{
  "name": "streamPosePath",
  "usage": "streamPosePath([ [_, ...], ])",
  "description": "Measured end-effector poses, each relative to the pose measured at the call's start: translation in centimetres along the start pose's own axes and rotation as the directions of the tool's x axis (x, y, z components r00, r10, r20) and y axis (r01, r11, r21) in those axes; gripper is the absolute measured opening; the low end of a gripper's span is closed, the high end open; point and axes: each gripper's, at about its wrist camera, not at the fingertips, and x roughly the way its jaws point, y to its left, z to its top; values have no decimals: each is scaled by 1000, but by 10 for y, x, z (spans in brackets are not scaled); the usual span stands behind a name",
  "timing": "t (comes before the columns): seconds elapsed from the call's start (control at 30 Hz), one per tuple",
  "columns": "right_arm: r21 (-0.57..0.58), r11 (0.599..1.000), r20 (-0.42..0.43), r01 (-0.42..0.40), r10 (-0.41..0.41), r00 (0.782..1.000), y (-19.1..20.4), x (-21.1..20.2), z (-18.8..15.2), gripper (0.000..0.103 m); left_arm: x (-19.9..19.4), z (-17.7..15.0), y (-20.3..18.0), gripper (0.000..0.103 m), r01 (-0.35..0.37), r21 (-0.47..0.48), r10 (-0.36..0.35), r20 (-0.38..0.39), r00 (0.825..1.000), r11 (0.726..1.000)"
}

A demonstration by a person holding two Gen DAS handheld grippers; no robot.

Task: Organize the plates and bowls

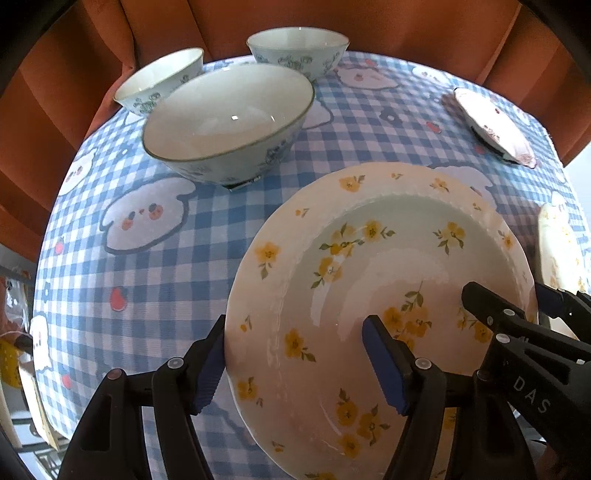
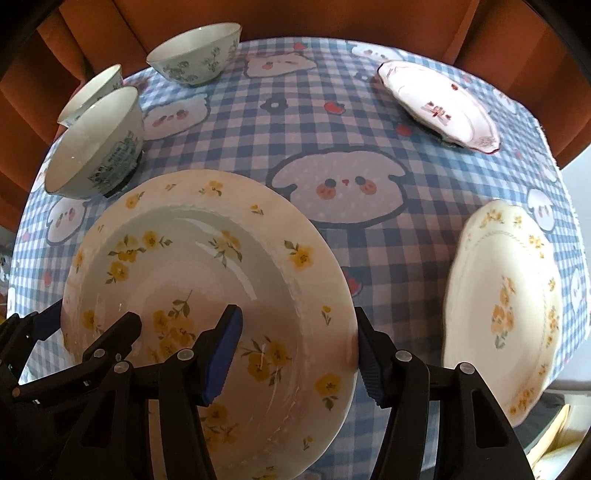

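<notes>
A deep plate with yellow flowers [image 1: 388, 280] [image 2: 207, 266] lies on the checked tablecloth. My left gripper [image 1: 301, 363] straddles its left rim, one finger outside, one inside. My right gripper [image 2: 295, 354] straddles its right rim the same way. Both jaws stand wide, pads near the rim. The right gripper's fingers [image 1: 495, 314] also show in the left wrist view. Three blue-patterned bowls [image 1: 229, 122] [image 1: 162, 81] [image 1: 297, 50] stand at the far left. A scalloped yellow-flower plate [image 2: 506, 306] lies at the right. A pink-patterned plate [image 2: 443, 107] lies far right.
The round table carries a blue-and-white checked cloth [image 2: 332, 122] with cartoon figures. An orange upholstered chair back [image 1: 332, 22] stands behind the table. The table's edge falls away at the right [image 2: 569, 236].
</notes>
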Motion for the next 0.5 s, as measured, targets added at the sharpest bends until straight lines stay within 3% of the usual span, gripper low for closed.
streamPosePath([
  [0.3,28,998,64,51,-53,997,17,-38,-14,62,-26,-10,9,71,39,24,-40,62,997,999],
  [0.5,21,999,90,45,-47,995,13,-48,-23,62,-34,-16,0,71,24,0,-24,112,993,1000],
])
